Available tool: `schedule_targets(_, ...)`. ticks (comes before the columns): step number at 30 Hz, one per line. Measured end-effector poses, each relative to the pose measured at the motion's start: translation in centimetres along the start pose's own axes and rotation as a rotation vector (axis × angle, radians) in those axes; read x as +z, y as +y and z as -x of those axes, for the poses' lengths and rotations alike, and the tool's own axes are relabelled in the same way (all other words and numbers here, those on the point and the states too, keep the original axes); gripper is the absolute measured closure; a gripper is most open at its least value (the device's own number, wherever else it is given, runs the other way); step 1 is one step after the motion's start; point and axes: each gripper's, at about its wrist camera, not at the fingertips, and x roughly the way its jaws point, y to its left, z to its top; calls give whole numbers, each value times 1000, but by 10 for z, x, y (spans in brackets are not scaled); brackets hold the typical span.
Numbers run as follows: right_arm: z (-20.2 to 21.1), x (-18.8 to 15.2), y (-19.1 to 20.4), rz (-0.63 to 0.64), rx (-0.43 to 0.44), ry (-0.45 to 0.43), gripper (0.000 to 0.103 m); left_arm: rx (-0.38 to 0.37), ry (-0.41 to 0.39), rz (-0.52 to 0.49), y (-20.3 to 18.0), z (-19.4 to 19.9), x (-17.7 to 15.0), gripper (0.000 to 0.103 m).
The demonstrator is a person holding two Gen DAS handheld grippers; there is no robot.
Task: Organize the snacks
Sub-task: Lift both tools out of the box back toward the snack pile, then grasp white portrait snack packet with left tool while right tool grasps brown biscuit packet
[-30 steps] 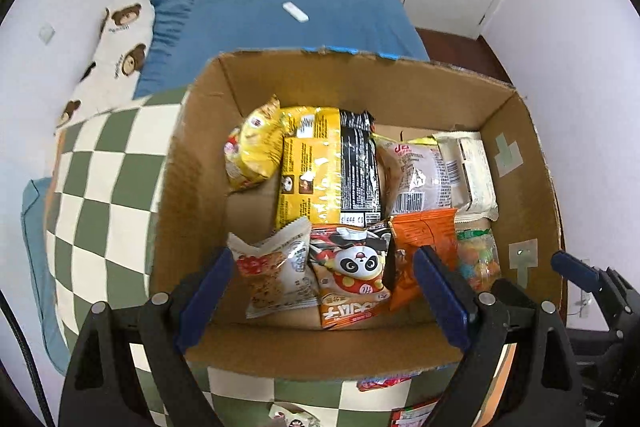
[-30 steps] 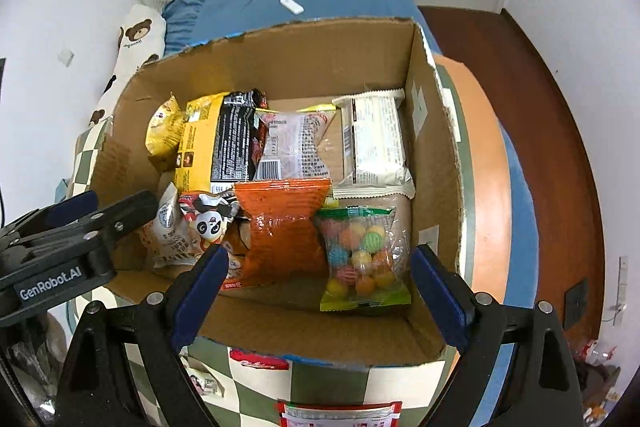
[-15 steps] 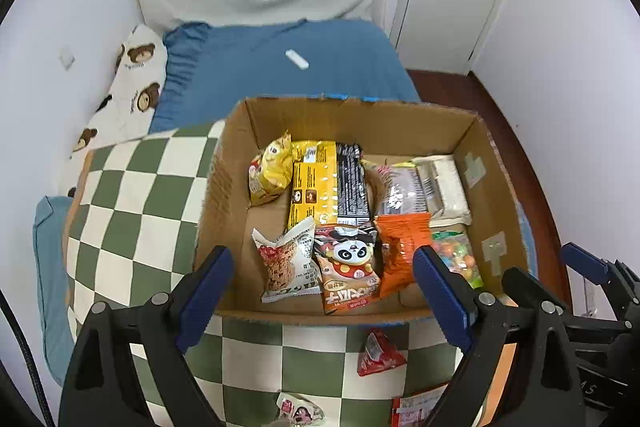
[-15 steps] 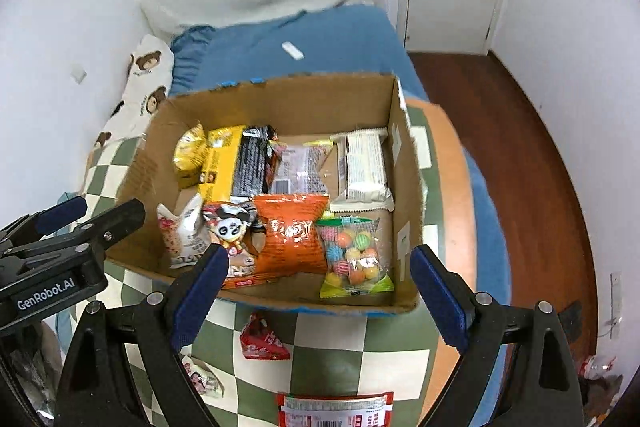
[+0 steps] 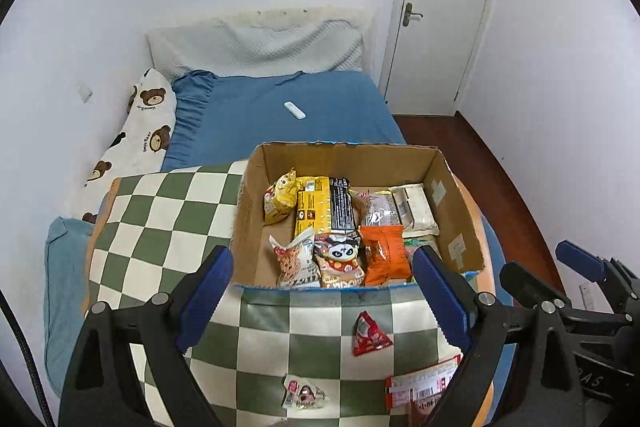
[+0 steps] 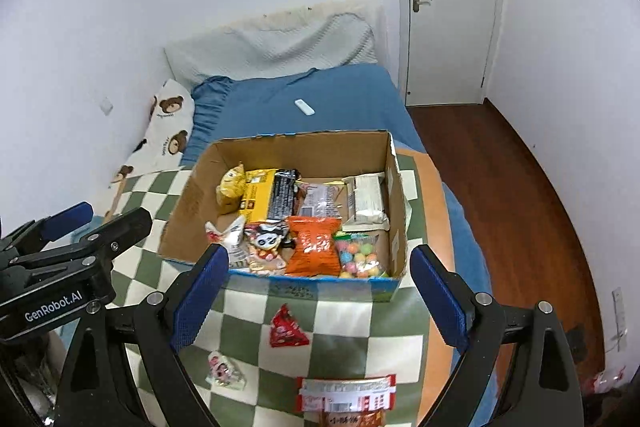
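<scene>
1. On the checkered bench (image 5: 160, 211), in the left wrist view, the cardboard box (image 5: 456, 203) stands at 12 o'clock from the left tongs (image 5: 320, 291). It already holds many snacks: a yellow bag (image 5: 280, 201), a yellow-black pack (image 5: 322, 205), a panda pack (image 5: 340, 259) and an orange bag (image 5: 384, 255). I judge most of the work is done.
2. Same view: the left tongs are wide apart and carry nothing. Outside the box, a red triangle snack (image 5: 370, 337) lies at 5 o'clock from them, a small pale packet (image 5: 304, 393) at 6 o'clock, and a red-white packet (image 5: 424, 385) lower right.
3. From the right wrist view, the right tongs (image 6: 318, 291) are also spread and empty, above the bench. The box is at 12 o'clock, with a candy-ball bag (image 6: 360, 257) in its near right corner.
4. Same view: the red triangle snack, the small pale packet and the red-white packet lie on the bench between the tongs. These, it seems, remain to be put in the box.
</scene>
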Motion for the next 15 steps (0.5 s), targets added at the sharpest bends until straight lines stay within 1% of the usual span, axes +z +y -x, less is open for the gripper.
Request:
schedule_targets(3, 4, -16, -8, -45, 41, 37, 9, -4, 19, 3, 3, 3, -12, 11)
schedule_targets(5, -5, -40, -23, -134, 72, 97, 9, 7, 58, -2, 6, -3, -28, 11)
schedule_targets(6, -13, -53, -33, -183, 102, 135, 10, 10, 86, 3, 9, -9, -37, 11)
schedule_targets(7, -23, -65, -41, -227, 128, 169, 13, 12, 108, 7, 9, -13, -44, 11)
schedule_targets(8, -36, -86, -55, -307, 163, 229, 28, 13, 148, 14, 12, -22, -55, 11)
schedule_targets(9, -45, -102, -64, -366, 179, 274, 35, 14, 199, 25, 16, -33, -68, 11)
schedule_targets(11, -64, -143, -84, -487, 180, 370, 35, 24, 276, 41, 23, -52, -91, 11)
schedule_targets(13, -79, -183, -103, -602, 146, 432, 35, 39, 365, 55, 30, -74, -116, 11)
schedule_targets(15, -94, -226, -122, -736, 125, 513, 35, 45, 459, 89, 40, -95, -144, 11)
